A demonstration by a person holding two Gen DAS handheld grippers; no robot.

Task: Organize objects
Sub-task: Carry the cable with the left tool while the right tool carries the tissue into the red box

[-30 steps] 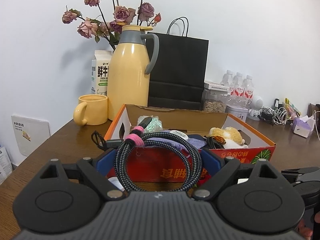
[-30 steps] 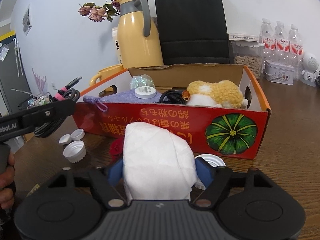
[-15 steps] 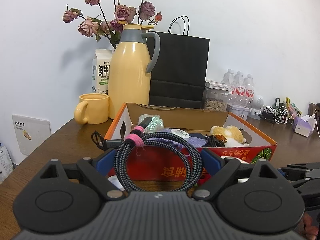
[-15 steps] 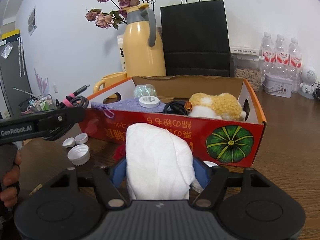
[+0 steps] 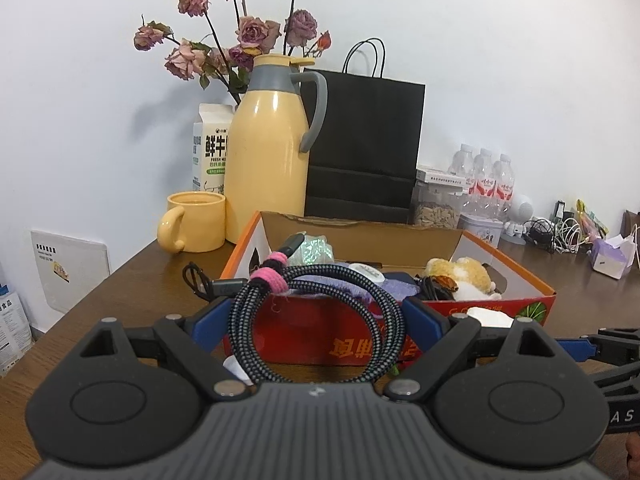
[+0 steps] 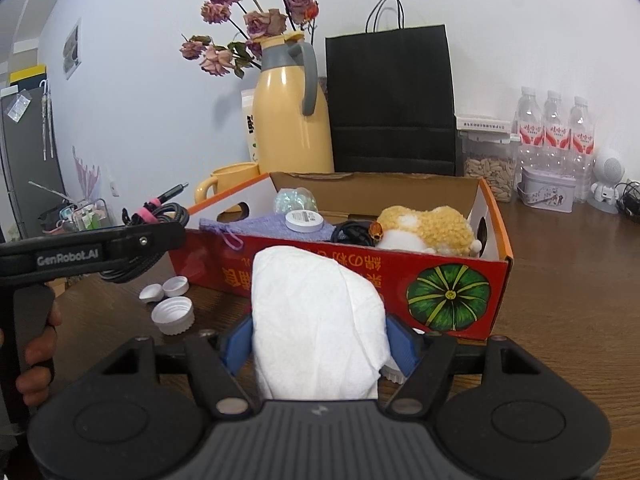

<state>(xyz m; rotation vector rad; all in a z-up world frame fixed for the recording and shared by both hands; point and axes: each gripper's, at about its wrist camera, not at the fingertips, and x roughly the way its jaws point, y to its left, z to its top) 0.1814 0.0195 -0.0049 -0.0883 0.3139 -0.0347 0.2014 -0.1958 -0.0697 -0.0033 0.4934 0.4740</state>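
Observation:
My left gripper is shut on a coiled black braided cable bound with a pink tie, held above the table just in front of the red cardboard box. My right gripper is shut on a crumpled white tissue, also held in front of the box. The box holds a purple cloth, a white round lid, a black cord and a yellow plush toy. The left gripper with its cable shows in the right wrist view.
Three white bottle caps lie on the wooden table left of the box. Behind the box stand a yellow mug, a yellow thermos jug, a milk carton, a black paper bag, a seed jar and water bottles.
Both grippers have risen a little with their loads, so the box sits lower in both views. The grips have not changed.

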